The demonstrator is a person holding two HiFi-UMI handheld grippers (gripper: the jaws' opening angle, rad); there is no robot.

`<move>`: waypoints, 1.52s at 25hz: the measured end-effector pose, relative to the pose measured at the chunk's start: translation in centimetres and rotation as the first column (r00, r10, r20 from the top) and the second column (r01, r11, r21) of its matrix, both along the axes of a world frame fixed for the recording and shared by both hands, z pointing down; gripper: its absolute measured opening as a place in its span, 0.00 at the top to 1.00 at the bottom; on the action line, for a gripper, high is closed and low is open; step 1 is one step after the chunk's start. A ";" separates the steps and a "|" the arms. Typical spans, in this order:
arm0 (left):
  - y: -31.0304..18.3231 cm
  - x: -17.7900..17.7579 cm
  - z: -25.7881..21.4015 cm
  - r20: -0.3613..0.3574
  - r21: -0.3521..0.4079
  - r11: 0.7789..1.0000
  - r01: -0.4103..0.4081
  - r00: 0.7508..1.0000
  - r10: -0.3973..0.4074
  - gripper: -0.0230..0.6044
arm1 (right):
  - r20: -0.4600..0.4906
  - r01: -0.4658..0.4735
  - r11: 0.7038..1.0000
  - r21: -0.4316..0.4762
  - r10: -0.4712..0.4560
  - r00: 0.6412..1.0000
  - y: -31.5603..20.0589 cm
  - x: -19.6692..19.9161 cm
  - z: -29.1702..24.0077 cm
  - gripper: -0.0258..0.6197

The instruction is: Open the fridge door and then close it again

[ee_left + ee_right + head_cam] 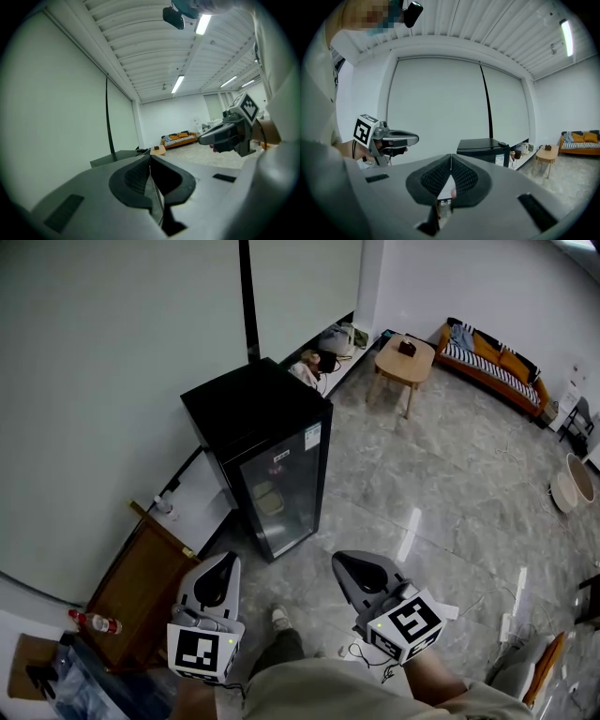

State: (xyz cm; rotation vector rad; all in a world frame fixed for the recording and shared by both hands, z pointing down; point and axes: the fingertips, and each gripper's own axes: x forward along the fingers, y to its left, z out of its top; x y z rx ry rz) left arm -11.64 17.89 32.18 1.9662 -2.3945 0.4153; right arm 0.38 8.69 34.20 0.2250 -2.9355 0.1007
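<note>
- The black mini fridge (pixel 246 407) stood on the floor against the pale wall, ahead of both grippers and well apart from them.
- Its glass door (pixel 281 491) was shut.
- The left gripper (pixel 228 560) had its jaws pressed together with nothing between them, and it pointed towards the fridge.
- The right gripper (pixel 340 561) was likewise closed and empty.
- A wooden coffee table (pixel 405 360) stood farther back, near an orange sofa (pixel 492 367).

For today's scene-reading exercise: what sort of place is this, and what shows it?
Probably a sparsely furnished lounge or break room: a small black fridge, an orange sofa and a low wooden table.
</note>
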 end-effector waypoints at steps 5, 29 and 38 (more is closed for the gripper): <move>-2.2 -3.9 -0.3 -0.017 0.020 1.000 -0.010 1.000 0.010 0.95 | -0.016 -0.002 1.000 0.004 0.002 1.000 -2.1 -3.8 0.1 0.96; -8.0 -17.5 0.6 -0.056 0.048 0.995 -0.085 0.995 0.087 0.95 | -0.007 -0.091 0.996 0.003 0.091 0.996 -6.2 -16.3 0.0 0.96; -9.2 -19.1 1.1 -0.083 0.058 0.995 -0.084 0.993 0.089 0.95 | -0.023 -0.101 0.995 0.001 0.101 0.995 -8.2 -17.2 0.4 0.96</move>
